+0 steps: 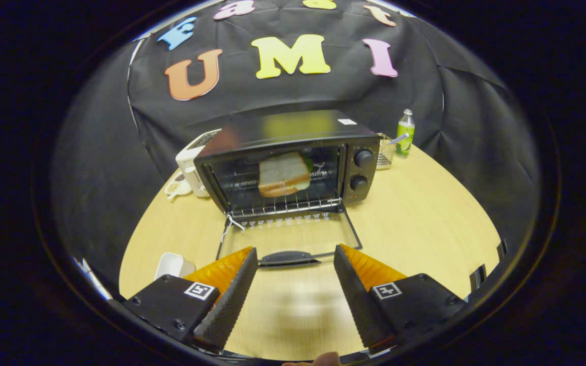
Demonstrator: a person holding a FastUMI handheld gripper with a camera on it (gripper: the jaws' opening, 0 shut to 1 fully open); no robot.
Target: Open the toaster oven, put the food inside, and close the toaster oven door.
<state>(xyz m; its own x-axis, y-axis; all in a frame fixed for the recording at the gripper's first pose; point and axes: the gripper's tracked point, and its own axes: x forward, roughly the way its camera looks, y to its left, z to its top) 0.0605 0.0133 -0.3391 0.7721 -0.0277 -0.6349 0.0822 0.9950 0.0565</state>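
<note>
Pale wood tabletop (pixel 414 213) carries the toaster oven (pixel 293 162) toward its far side, in front of the black cloth wall. Its door (pixel 287 236) lies folded down flat toward me, and the sandwich (pixel 283 175) already sits inside on the wire rack (pixel 285 204), so I judge closing the door is what remains. My tool (pixel 295 254) is spread wide and holds nothing. The door handle (pixel 288 258) sits between the fingertips, level with them, and the sandwich is well beyond, straight ahead.

One risk, as I see it: the door is hinged at its far edge, so if I push forward instead of lifting from under the handle, the whole oven could slide back toward the white appliance (pixel 191 165) behind its left side. A fast swing could also jolt the rack and tip the sandwich.
</note>
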